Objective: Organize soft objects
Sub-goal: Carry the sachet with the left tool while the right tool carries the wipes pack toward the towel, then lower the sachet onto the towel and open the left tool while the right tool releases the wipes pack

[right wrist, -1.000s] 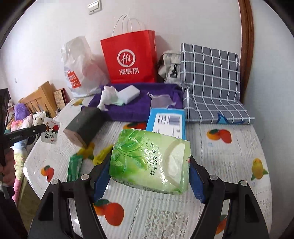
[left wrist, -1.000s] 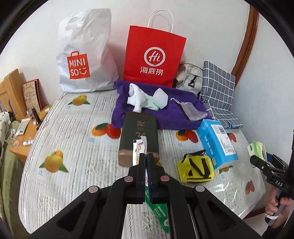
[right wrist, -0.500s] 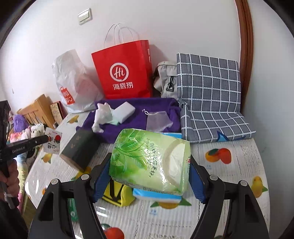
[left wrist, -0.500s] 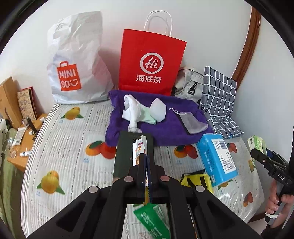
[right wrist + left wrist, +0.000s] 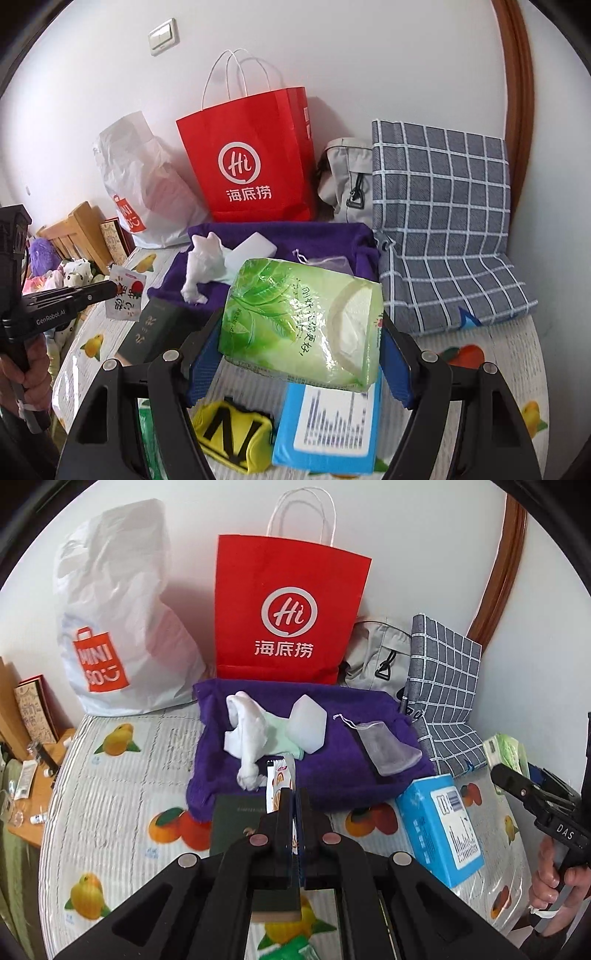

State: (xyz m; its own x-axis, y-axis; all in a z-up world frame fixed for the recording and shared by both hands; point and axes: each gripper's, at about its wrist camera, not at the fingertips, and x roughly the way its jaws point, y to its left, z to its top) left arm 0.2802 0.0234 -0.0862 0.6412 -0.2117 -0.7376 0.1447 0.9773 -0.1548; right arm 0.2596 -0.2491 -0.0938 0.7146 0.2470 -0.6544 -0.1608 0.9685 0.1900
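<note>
Left gripper: fingers pressed together on a thin snack sachet, pinched low so most of it stands free above the tips. Right gripper: jaws spread wide yet clamped on a green tissue pack, blue pads bearing on its two short ends. You hold both things in the air above the fruit-print table cover, short of the purple towel, where a white sock and a mesh pouch already lie.

Handling, as judged: tissue pack is light, squashy, film-wrapped, likely slick. Keep your hold across the ends, where the pack resists; squeeze harder and it merely buckles. Sachet is near weightless and floppy; the edge pinch serves, but expect it to swing.
</note>
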